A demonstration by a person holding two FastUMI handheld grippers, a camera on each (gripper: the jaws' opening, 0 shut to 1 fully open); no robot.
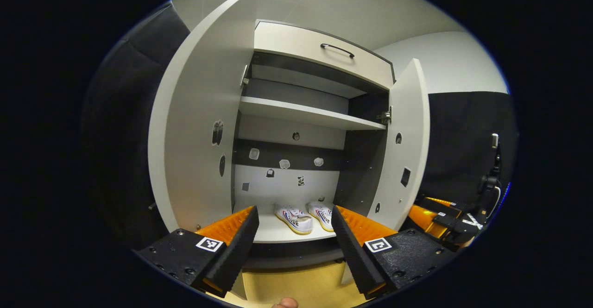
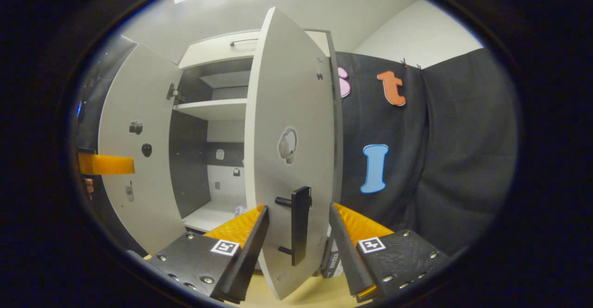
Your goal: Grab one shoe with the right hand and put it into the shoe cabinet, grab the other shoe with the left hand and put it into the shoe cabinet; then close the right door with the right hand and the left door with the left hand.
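Two white shoes, one [image 1: 294,218] beside the other [image 1: 321,214], lie side by side on the bottom shelf [image 1: 268,234] of the shoe cabinet. Both doors stand wide: the left door [image 1: 194,136] and the right door [image 1: 405,150]. My left gripper [image 1: 294,214] is open in front of the cabinet, apart from the shoes. My right gripper [image 2: 299,210] is open, its fingers straddling the right door [image 2: 289,113] at its black handle [image 2: 300,224] without pressing it. In the left gripper view the right gripper [image 1: 438,217] is low beside that door's outer face.
An upper shelf [image 1: 305,113] and a drawer with a dark handle [image 1: 337,49] sit above. Black cloth wall [image 2: 440,160] hangs right of the cabinet. The left door [image 2: 134,160] and the left gripper [image 2: 106,164] are at the left of the right gripper view. Yellowish floor [image 1: 296,289] lies below.
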